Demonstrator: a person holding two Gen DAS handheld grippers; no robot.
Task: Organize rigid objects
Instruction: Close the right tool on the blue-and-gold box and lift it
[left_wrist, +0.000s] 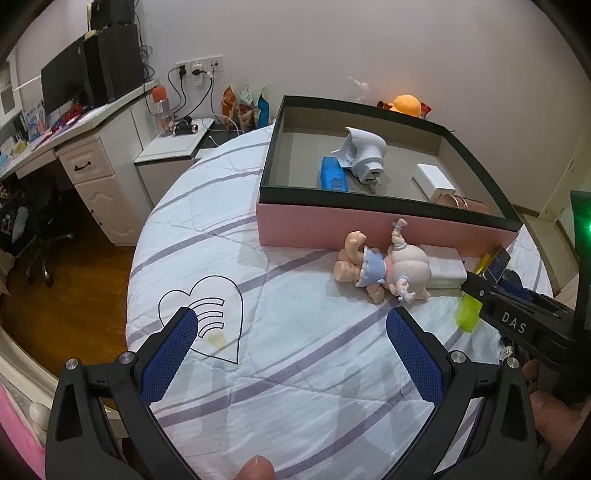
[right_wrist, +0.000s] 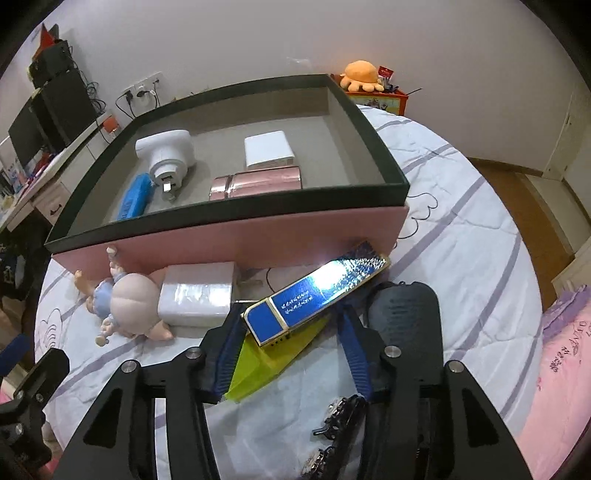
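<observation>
Bedroom, quilted bed (left_wrist: 295, 369): right tongs (right_wrist: 291, 325) clamped on a blue case (right_wrist: 317, 291), lifted just before the box (right_wrist: 258, 243) near its front right corner. Step in hand: carrying; next, judged, raise it over the rim and release. Left tongs (left_wrist: 291, 354) apart, empty, short of the doll (left_wrist: 384, 269).

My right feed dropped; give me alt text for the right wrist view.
The right gripper has its jaws shut on a shiny blue and gold case, above a yellow-green item on the bed. Just ahead sits the pink box, with a doll and a white block against its front wall.
</observation>
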